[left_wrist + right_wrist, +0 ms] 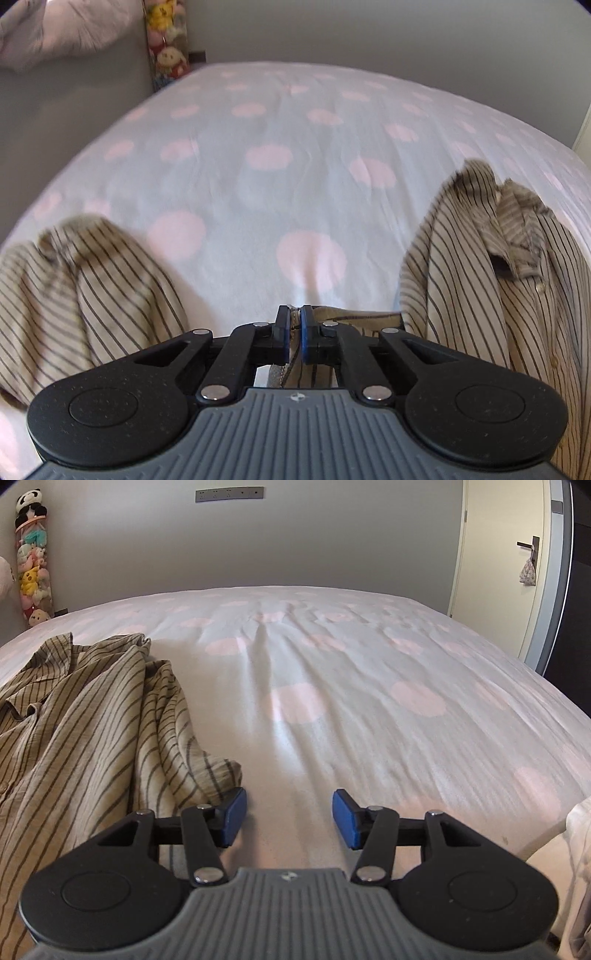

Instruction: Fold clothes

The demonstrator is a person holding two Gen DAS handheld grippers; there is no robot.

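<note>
A beige shirt with thin dark stripes [461, 258] lies crumpled on the bed, one part bunched at the left and another with the collar at the right of the left wrist view. My left gripper [295, 326] is shut on a fold of this shirt's edge, cloth pinched between its blue pads. In the right wrist view the same striped shirt [85, 716] is heaped at the left. My right gripper [289, 818] stands open just right of the shirt's nearest fold, its left pad [234, 814] close beside the cloth, nothing between the pads.
The bed [369, 664] has a pale sheet with pink dots. A tall clear tube of plush toys [33, 576] stands in the left corner. A closed door [517, 572] is at the right. A pale cloth [580, 849] hangs at the bed's near right edge.
</note>
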